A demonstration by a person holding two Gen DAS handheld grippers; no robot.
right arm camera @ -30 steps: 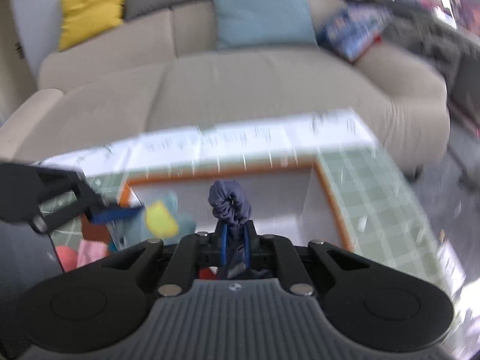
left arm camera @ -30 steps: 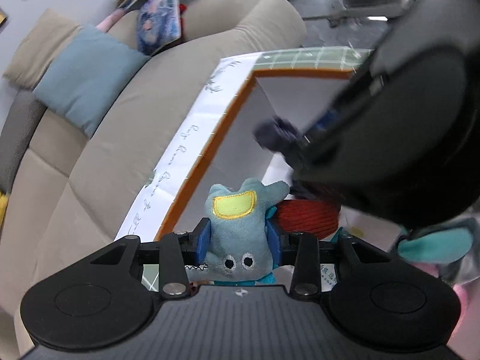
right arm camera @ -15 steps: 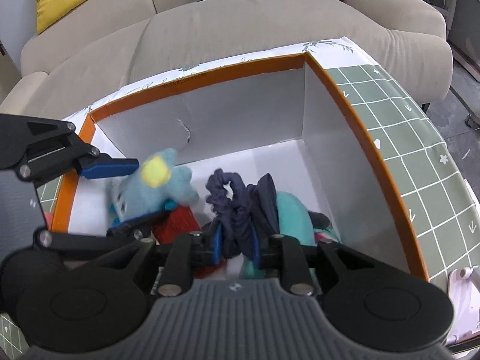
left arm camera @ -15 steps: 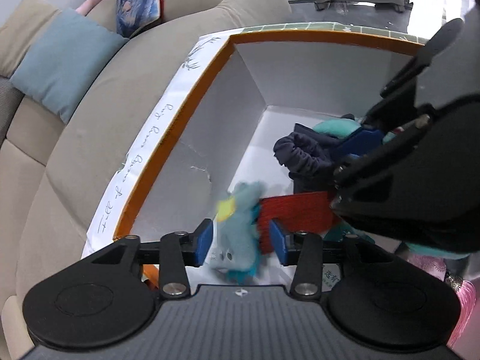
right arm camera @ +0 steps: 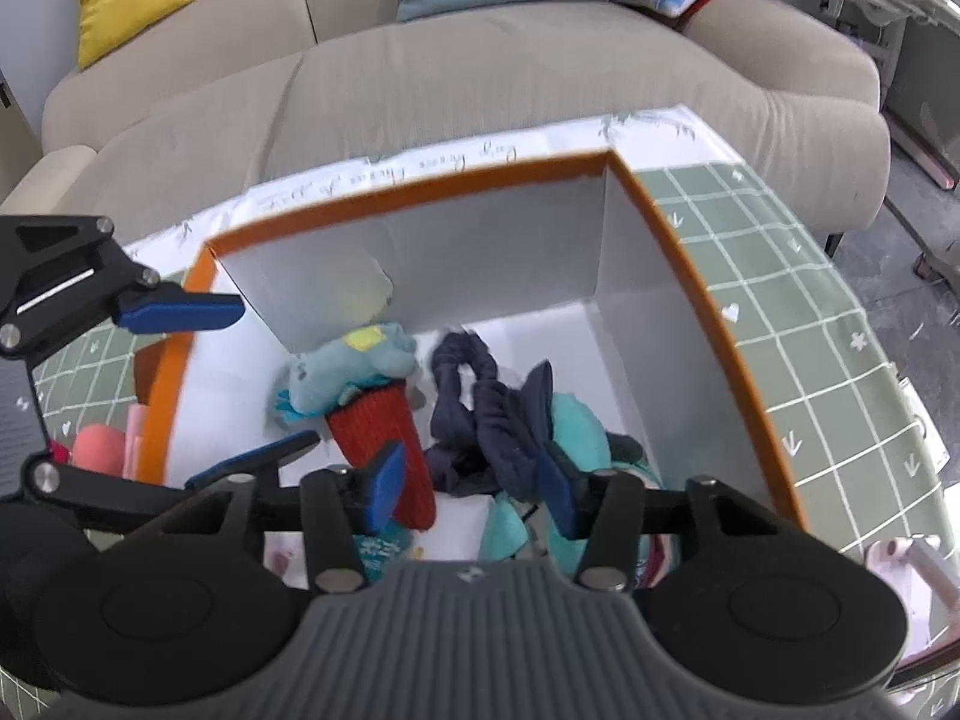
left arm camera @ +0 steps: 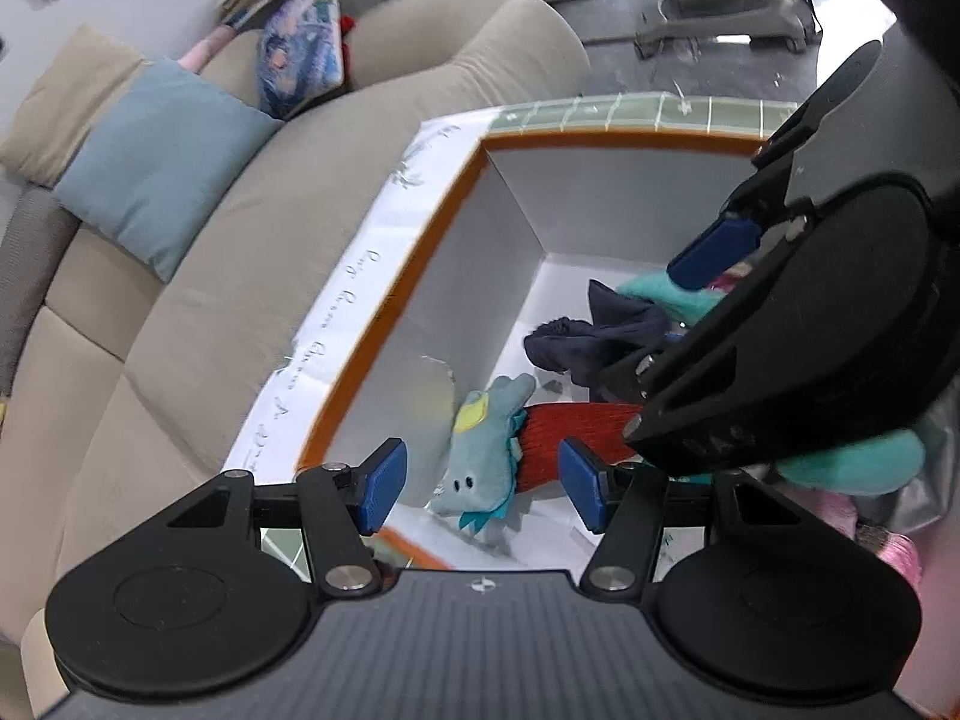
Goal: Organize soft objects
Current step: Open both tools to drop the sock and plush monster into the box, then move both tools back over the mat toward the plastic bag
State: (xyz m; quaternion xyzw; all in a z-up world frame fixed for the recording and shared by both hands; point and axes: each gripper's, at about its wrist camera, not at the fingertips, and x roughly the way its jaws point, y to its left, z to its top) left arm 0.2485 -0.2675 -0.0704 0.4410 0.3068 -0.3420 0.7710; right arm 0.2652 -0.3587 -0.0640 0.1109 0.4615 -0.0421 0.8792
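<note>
Over the box (left arm camera: 384, 324), both grippers' fingers are spreading, clamping nothing: left gripper (left arm camera: 480, 486) above the plush (left arm camera: 480, 456), right gripper (right arm camera: 471, 492) above the scrunchie (right arm camera: 474, 396).

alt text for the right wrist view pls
The right gripper, jaws opening with nothing pressed between them, hangs over a white box with an orange rim holding a navy scrunchie, a blue plush toy and a red knit piece. A beige sofa sits behind.
</note>
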